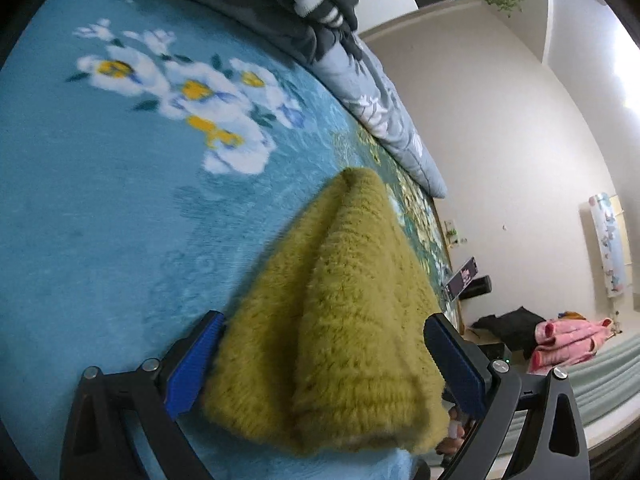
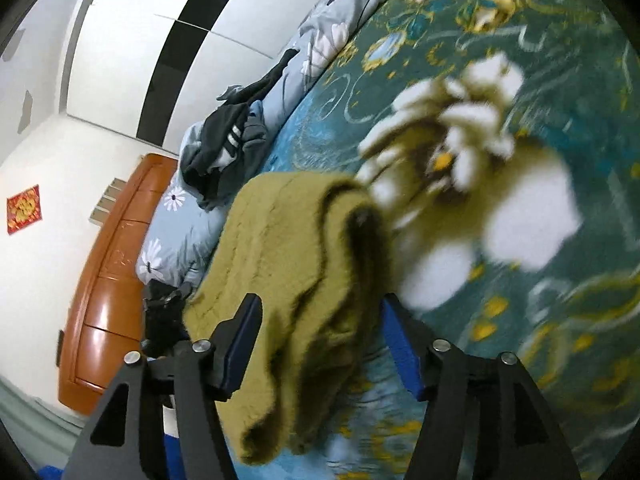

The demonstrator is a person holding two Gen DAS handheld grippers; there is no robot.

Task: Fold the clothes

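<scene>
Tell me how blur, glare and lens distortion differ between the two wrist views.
Left wrist view: the sweater and left tool are fairly sharp, the blanket flowers only slightly soft; window glare burns out the upper right; the wall bows from fisheye. Right wrist view: heavy motion blur smears the blanket flowers and the sweater, dimmer and duller; the headboard curves strongly; the right tool stays sharp.

Sweater (image 1: 340,312) on the blanket (image 1: 100,200), between each tool's fingers; quilt (image 1: 384,120) behind it.

Motion blur smears the blanket's white flowers (image 2: 500,184) beyond detail.
</scene>
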